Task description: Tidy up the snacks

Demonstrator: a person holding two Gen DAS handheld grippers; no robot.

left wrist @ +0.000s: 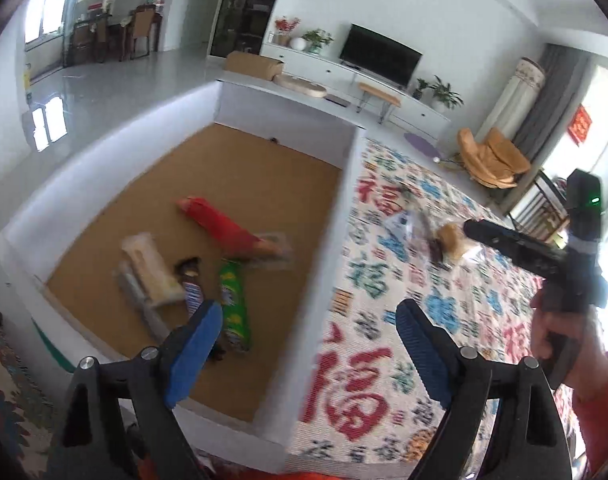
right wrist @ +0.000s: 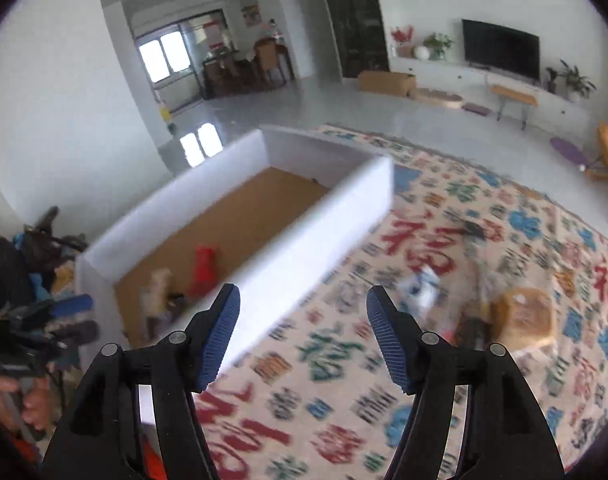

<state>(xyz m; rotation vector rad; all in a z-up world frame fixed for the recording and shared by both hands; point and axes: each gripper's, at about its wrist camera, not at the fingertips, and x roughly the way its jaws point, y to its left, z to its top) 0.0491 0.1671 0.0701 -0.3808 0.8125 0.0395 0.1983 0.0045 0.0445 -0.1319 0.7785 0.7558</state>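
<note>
A white box (left wrist: 104,152) with a brown cork floor holds several snacks: a red pack (left wrist: 224,226), a green pack (left wrist: 234,308), a pale wrapped pack (left wrist: 152,272) and a dark striped bar (left wrist: 192,292). My left gripper (left wrist: 308,316) hangs open over the box's right wall, nothing between its blue pads. On the patterned cloth (left wrist: 368,400) lie a wrapped bread (left wrist: 452,242) and a white-blue packet (left wrist: 400,228). My right gripper (right wrist: 304,294) is open and empty above the cloth beside the box wall (right wrist: 304,248), with the bread (right wrist: 524,316) ahead to its right.
A hand in a red sleeve (left wrist: 600,400) holds the right gripper at the right edge. Beyond the cloth are grey floor, a cardboard box (left wrist: 252,64), a TV (left wrist: 378,56) on a white cabinet, a small bench (left wrist: 378,96) and an orange chair (left wrist: 492,156).
</note>
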